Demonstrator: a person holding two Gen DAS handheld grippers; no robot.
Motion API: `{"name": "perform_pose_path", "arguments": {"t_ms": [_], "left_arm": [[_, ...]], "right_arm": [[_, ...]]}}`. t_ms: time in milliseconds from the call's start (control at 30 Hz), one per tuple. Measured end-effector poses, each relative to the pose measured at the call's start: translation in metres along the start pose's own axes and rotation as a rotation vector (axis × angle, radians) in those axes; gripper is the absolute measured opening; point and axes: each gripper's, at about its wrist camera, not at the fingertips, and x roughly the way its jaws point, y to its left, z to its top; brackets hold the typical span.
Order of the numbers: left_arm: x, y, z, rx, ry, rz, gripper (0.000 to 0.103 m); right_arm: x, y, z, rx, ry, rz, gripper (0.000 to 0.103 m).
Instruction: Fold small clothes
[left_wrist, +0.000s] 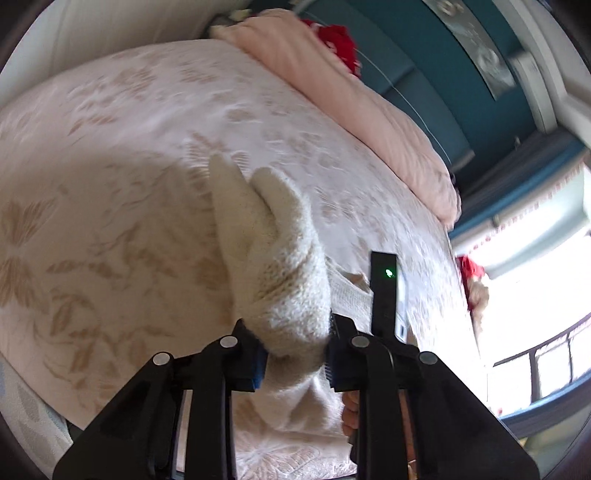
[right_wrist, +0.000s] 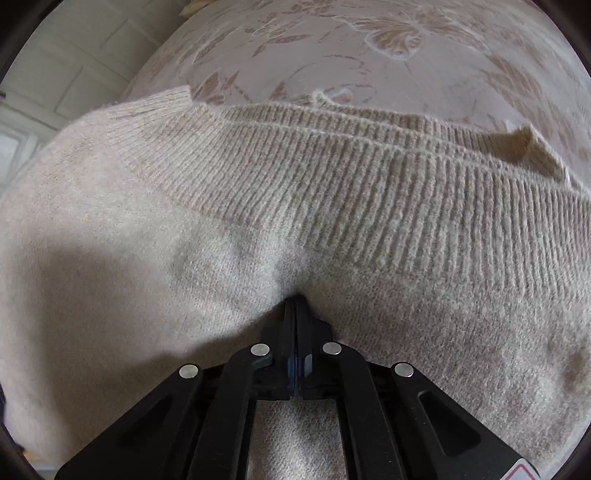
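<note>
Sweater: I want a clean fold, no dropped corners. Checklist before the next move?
1. Left claw shut on sweater: ok.
2. Right claw pinching knit: ok, jaws shut with a fold of cloth at the tips.
3. Ribbed hem flat: not ok, bunched in ridges.
4. Bed bare ahead: ok.
5. Sleeves tucked: cannot tell.
</note>
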Motion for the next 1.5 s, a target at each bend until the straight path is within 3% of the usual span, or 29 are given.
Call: {"name": "perform_pose_path", "arguments": {"t_ms": [100,167,367,500,633,700,733,767,833,1000,1133,1300,1333,1400,1433,1467,1500], "left_arm": [[0.005,-0.032,-0.003,0.084,0.018,0.009,0.022],[0.010,-0.052,-0.006,0.144,0.030,0.017,0.022],[0.035,-0.108,-0.032,0.271,0.093,-0.008,0.022],[0.062,-0.137,-0.067,0.354,0.175,0.006,0.024],[0.096,-0.131,-0.109,0.417,0.264,0.049,0.034],[0.087,-0.123,-0.117,0.403,0.242,0.026,0.040],[0.076,-0.119,-0.119,0.403,0.206,0.014,0.052],[0.068,-0.117,-0.120,0.407,0.184,0.011,0.061],[0.048,-0.110,-0.123,0.428,0.148,0.008,0.063],[0.028,-0.081,-0.123,0.452,0.148,0.098,0.065],[0.033,-0.057,-0.123,0.427,0.170,0.162,0.065],[0.052,-0.047,-0.138,0.483,0.228,0.186,0.065],[0.056,-0.047,-0.141,0.506,0.238,0.195,0.064],[0.064,-0.048,-0.142,0.534,0.243,0.208,0.047],[0.068,-0.046,-0.139,0.528,0.250,0.230,0.027],[0.067,-0.043,-0.133,0.494,0.254,0.238,0.013],[0.062,-0.038,-0.124,0.419,0.257,0.206,0.010]], "right_arm": [[-0.030,-0.019,-0.008,0.063,-0.055,0.101,0.001],[-0.066,-0.037,-0.023,0.094,-0.144,0.131,0.008],[-0.151,-0.103,-0.084,0.134,-0.295,0.076,0.009],[-0.184,-0.137,-0.125,0.172,-0.350,0.041,0.013],[-0.196,-0.152,-0.139,0.190,-0.368,0.041,0.036],[-0.199,-0.147,-0.142,0.177,-0.380,0.044,0.045],[-0.198,-0.142,-0.139,0.167,-0.383,0.054,0.055],[-0.198,-0.139,-0.139,0.161,-0.385,0.074,0.058],[-0.193,-0.131,-0.132,0.157,-0.372,0.100,0.059],[-0.170,-0.116,-0.110,0.173,-0.300,0.104,0.068],[-0.148,-0.115,-0.100,0.214,-0.215,0.100,0.068],[-0.120,-0.093,-0.091,0.204,-0.118,0.135,0.067],[-0.117,-0.088,-0.090,0.199,-0.114,0.126,0.054],[-0.113,-0.075,-0.087,0.170,-0.125,0.099,0.023],[-0.115,-0.069,-0.086,0.156,-0.139,0.085,0.020],[-0.125,-0.062,-0.085,0.136,-0.174,0.087,0.019],[-0.139,-0.057,-0.084,0.117,-0.218,0.108,0.018]]}}
